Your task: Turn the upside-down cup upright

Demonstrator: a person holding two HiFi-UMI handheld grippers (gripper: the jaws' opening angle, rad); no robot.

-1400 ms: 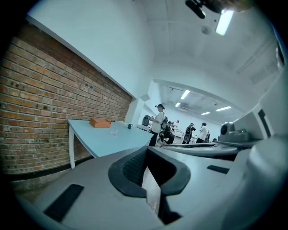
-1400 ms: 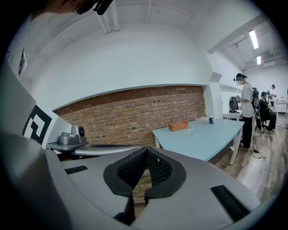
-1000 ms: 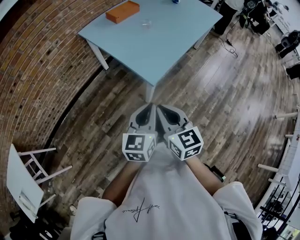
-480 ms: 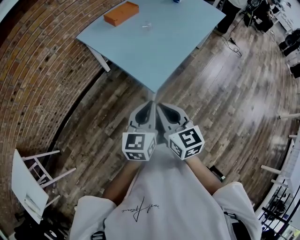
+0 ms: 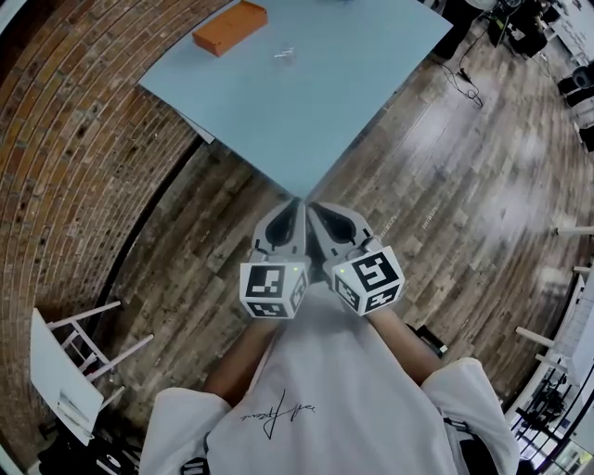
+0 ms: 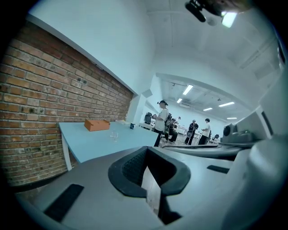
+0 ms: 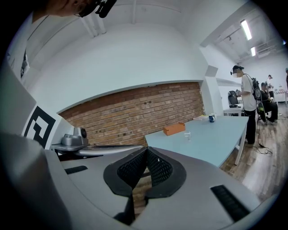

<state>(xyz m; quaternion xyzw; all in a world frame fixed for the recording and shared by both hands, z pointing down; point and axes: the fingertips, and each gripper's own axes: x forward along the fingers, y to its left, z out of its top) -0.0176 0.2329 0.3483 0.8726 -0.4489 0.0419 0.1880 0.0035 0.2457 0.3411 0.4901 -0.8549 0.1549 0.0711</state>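
Observation:
A small clear cup (image 5: 285, 56) stands on the light blue table (image 5: 316, 102) near an orange box (image 5: 228, 26); it is too small to tell which way up it is. It also shows as the cup (image 6: 114, 134) in the left gripper view and the cup (image 7: 187, 134) in the right gripper view. My left gripper (image 5: 297, 204) and right gripper (image 5: 313, 206) are side by side in front of my chest, tips at the table's near corner, far from the cup. Both are shut and empty: left gripper (image 6: 147, 150), right gripper (image 7: 146, 149).
A brick wall (image 5: 65, 158) runs along the table's left side. A white folding frame (image 5: 56, 362) stands on the wooden floor at lower left. A dark mug (image 7: 211, 118) sits at the table's far end. People (image 6: 161, 121) stand beyond the table.
Both grippers have moved forward together, still shut. The table's near corner, a little ahead of their tips before, now meets them in the head view.

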